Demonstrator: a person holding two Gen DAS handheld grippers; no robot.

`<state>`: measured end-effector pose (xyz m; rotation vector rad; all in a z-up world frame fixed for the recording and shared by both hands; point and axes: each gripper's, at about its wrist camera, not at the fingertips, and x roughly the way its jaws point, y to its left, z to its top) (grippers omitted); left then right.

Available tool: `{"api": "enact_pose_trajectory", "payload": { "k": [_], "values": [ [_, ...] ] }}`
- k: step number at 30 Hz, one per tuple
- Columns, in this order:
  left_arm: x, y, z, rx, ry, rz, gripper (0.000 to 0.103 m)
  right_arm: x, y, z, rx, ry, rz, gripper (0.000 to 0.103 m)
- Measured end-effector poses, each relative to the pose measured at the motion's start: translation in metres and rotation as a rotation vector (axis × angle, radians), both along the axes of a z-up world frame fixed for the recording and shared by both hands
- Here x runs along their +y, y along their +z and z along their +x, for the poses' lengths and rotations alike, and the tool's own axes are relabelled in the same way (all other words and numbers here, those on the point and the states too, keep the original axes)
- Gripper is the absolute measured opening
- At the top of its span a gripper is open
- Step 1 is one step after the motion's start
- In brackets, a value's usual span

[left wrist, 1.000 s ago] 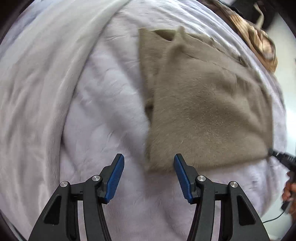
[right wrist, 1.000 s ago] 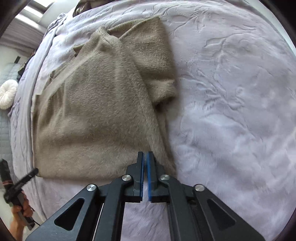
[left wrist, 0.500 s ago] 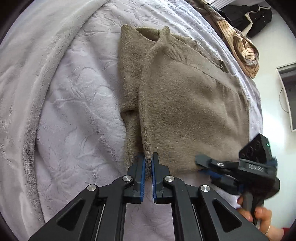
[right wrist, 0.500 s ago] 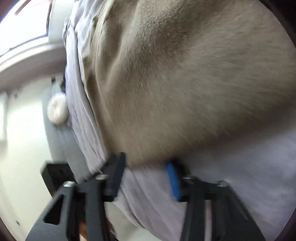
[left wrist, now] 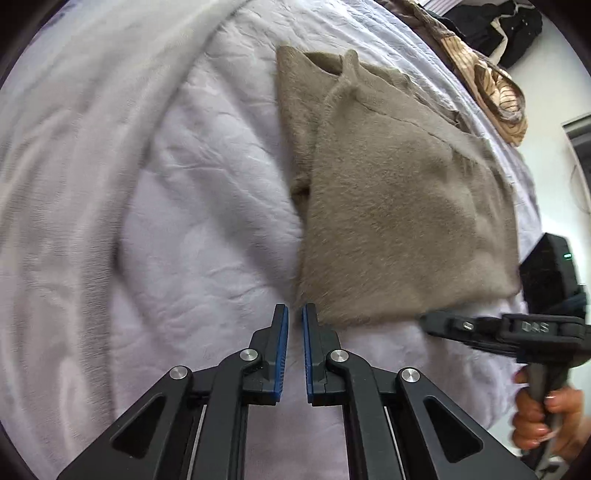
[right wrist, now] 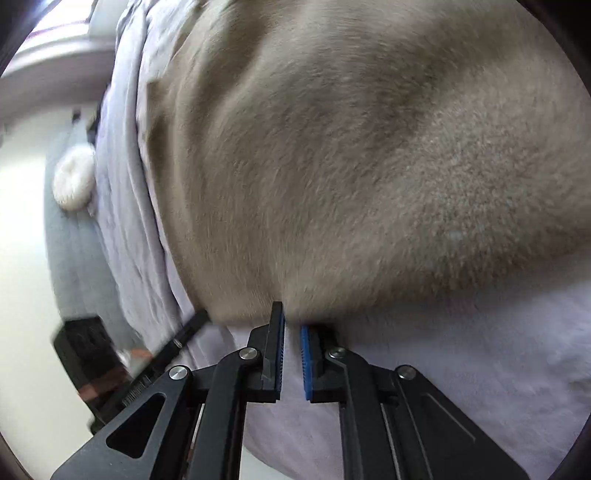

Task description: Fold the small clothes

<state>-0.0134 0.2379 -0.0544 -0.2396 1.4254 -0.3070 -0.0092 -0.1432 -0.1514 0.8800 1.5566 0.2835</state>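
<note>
- Your left gripper (left wrist: 293, 314) sits with its blue pads nearly together, only a thin slit between them. Its tips are at the near left corner of the sweater (left wrist: 399, 206), but you cannot tell from this view whether any hem is caught between the pads.
- Your right gripper (right wrist: 291, 325) has its pads drawn almost together too, right at the near hem of the sweater (right wrist: 351, 166). The knit seems to dip into the slit, so it probably pinches the hem; blur keeps this from being certain.
- The sweater lies straight ahead of both sets of fingers, flat on the pale bedspread (left wrist: 207, 206). Its long axis runs away from you, from the near hem to the collar at the far end, with a sleeve already folded in along the left side.
- The two grippers stand at opposite ends of that near hem: the left at the left corner, the right gripper (left wrist: 480, 328) at the right corner, held in your right hand (left wrist: 543, 417). Neither is clearly nearer; both are at the hem.
- Judging by this, the coming fold turns on carrying the hem forward along the long axis towards the collar, both corners level.
- Beyond the sweater, at the far edge of the bed, lie striped clothes (left wrist: 495, 96) and a dark garment (left wrist: 509, 29), well apart from your work.
</note>
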Motion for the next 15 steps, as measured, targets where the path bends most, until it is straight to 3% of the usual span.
{"api": "enact_pose_trajectory", "payload": {
  "k": [2,4,6,15],
  "values": [
    [0.008,0.004,-0.005,0.003,0.023,0.005,0.008,0.003,0.01,-0.003,-0.003,0.064,-0.016,0.013],
    [0.019,0.007,-0.011,0.006,0.061,0.008,0.008,0.005,0.016,-0.006,-0.013,0.056,0.026,0.018],
    [0.034,0.007,-0.017,0.021,0.108,0.02,0.008,0.01,0.013,-0.008,-0.015,0.007,0.095,0.052],
    [0.068,0.005,-0.032,0.014,0.194,0.055,0.008,0.094,-0.034,0.008,0.033,-0.211,0.343,0.053]
  ]
}}
